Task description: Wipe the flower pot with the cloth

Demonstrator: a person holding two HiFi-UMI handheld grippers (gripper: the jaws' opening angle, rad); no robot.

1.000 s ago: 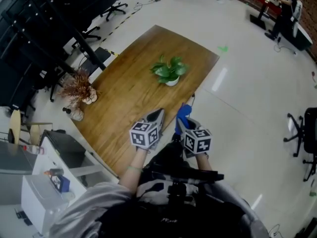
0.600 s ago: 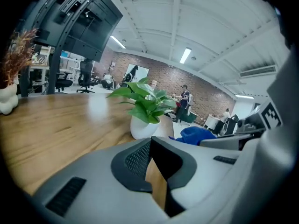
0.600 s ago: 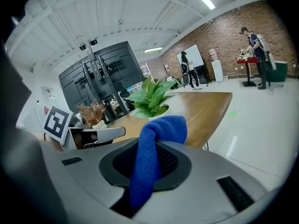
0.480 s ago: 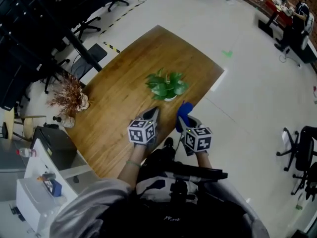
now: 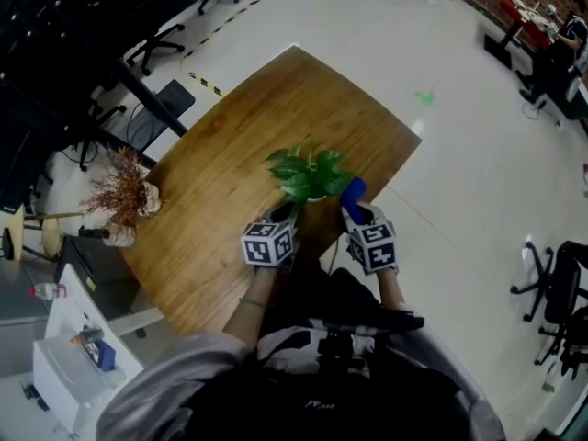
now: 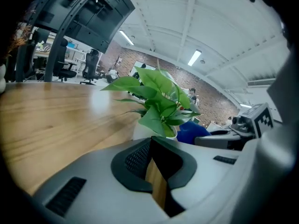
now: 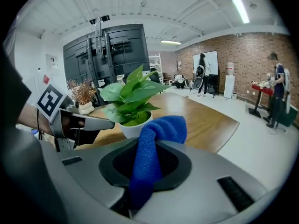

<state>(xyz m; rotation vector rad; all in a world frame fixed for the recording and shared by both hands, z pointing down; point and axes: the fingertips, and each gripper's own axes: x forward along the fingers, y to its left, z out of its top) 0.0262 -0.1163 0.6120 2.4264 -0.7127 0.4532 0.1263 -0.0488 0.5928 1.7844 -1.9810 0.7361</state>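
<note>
Your right gripper (image 7: 148, 168) has its jaws clamped on the blue cloth (image 7: 156, 141). The cloth is pinched low between the pads, and its free end stands up and folds over above the jaw tips. Straight ahead of those tips, just past the cloth, sits the white flower pot (image 7: 132, 130). Its green leaves (image 7: 131, 93) spread above the rim. From the right gripper view the cloth overlaps the pot's near side, but whether it touches the pot cannot be told.

Your left gripper (image 6: 157, 166) holds nothing. Its jaws stand only a narrow gap apart, and a strip of the wooden table (image 6: 51, 120) shows through that gap. The pot is just ahead of this gripper and slightly to its right, with leaves hanging over the near side of the pot. Beyond the pot on that side, the cloth and the right gripper come into the left gripper view.

In the head view the two grippers flank the pot, left one at its left, right one at its right. Both tips are close to it, near your edge of the table. Well off to the left of your left gripper, a dried plant (image 5: 119, 191) stands at the table's far corner. Pale floor (image 5: 478, 173) lies to the right of your right gripper.
</note>
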